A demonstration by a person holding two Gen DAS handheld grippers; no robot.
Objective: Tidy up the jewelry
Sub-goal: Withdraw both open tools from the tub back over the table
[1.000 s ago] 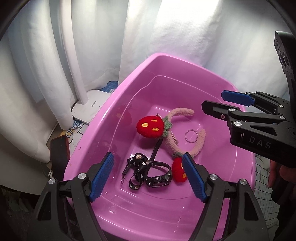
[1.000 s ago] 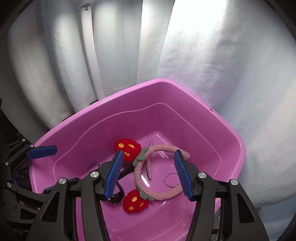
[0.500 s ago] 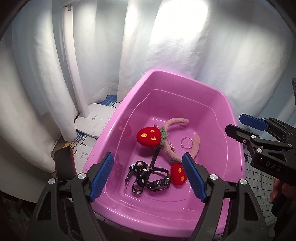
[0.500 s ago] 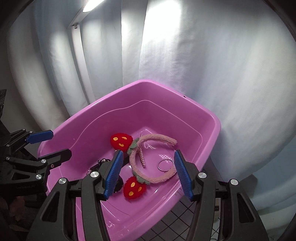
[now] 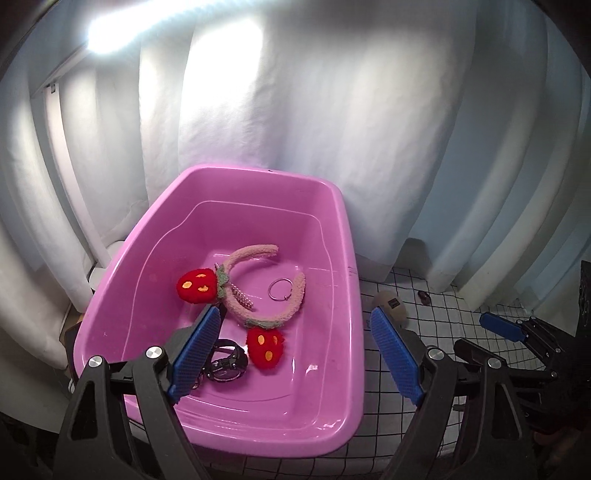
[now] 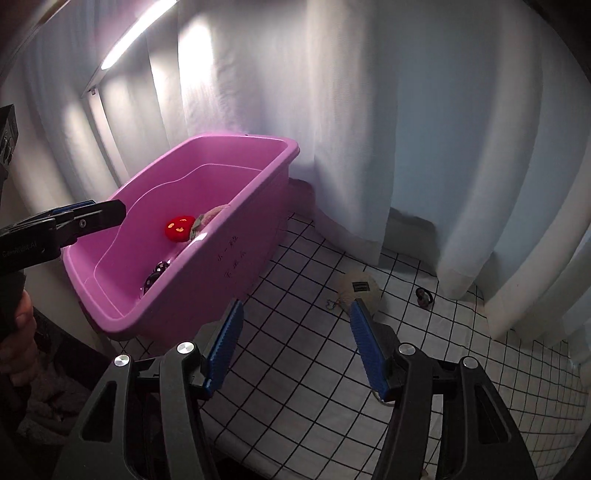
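Observation:
A pink plastic tub (image 5: 343, 266) holds a fuzzy pink headband (image 5: 295, 295) with two red strawberry pompoms (image 5: 195, 286), a silver ring (image 5: 279, 289), a beaded clip (image 5: 242, 295) and a black strap (image 5: 225, 363). My left gripper (image 5: 295, 347) is open and empty above the tub's near right side. My right gripper (image 6: 295, 343) is open and empty over the checked cloth, right of the tub (image 6: 236, 236). On the cloth lie a beige pouch (image 6: 360, 288), a small coloured trinket (image 6: 330, 304) and a dark small piece (image 6: 423, 295).
White curtains (image 6: 351, 110) hang close behind the tub and cloth. The white checked cloth (image 6: 314, 369) covers the table to the right. A light bar (image 6: 136, 33) glows at upper left. The left gripper shows in the right wrist view (image 6: 92, 218).
Both grippers have pulled back and swung right. The right gripper has left the tub and now faces the checked cloth with the pouch. Both stay open.

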